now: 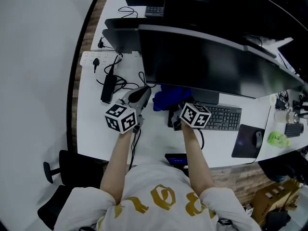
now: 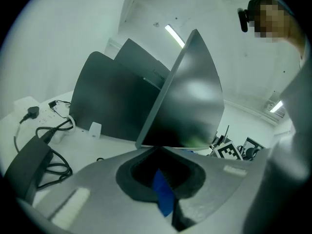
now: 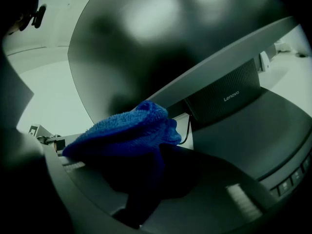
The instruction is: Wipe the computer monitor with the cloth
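Blue terry cloth (image 3: 126, 130) is pinched between the closed jaws of left gripper (image 2: 163, 194) and right gripper (image 3: 141, 189) alike, with the wide black flat monitor (image 1: 202, 61) at twelve o'clock, judged nearer the right.

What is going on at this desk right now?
A person holds a gripper in each hand over a white desk. The left gripper pinches a corner of a blue cloth, and the right gripper is shut on the bunched bulk of it. The cloth sits just below the lower edge of the dark monitor. Whether it touches the screen can't be told.
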`<state>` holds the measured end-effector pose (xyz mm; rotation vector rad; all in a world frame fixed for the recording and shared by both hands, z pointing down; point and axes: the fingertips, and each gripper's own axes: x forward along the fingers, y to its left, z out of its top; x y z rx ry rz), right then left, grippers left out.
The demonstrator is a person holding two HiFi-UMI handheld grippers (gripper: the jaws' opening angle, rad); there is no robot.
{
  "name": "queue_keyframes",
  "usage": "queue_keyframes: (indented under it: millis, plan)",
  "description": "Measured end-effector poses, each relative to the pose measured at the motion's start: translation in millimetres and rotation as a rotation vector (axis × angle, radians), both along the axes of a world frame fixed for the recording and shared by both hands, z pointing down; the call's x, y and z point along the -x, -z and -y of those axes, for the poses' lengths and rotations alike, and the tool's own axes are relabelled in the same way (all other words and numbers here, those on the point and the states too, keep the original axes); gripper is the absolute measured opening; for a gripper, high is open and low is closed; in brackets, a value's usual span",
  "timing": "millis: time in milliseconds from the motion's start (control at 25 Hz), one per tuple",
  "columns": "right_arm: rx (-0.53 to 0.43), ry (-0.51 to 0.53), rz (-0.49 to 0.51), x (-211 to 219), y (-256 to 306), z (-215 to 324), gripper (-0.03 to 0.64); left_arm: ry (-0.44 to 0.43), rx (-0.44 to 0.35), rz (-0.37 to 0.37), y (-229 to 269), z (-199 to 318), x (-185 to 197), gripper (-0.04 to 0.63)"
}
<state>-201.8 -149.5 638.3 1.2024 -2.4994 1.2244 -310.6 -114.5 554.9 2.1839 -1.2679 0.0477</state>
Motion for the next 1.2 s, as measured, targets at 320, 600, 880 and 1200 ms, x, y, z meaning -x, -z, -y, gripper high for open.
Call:
queue_keyframes:
  millis: [320,600,880,1200]
  plan:
    - [-0.035,0.100,0.049,35.1,18.5,-22.2,0.089,0.018,-0.017,-0.005,8.6,-4.0,14.4,0.001]
    - [-0.115,0.162,0.184,34.9,65.7,-49.3,0.089,0.003,-0.082,0.000,44.5,-10.6,-2.1,0.001]
    - [-0.262,0.160,0.077,-8.3,114.8,-64.2,0.091,0.041,-0.150,0.001,77.7,-27.9,-27.9,0.001]
    - [-0.407,0.128,-0.043,-64.2,159.1,-80.7,0.092,0.055,-0.213,0.003,109.7,-50.5,-72.3,0.001]
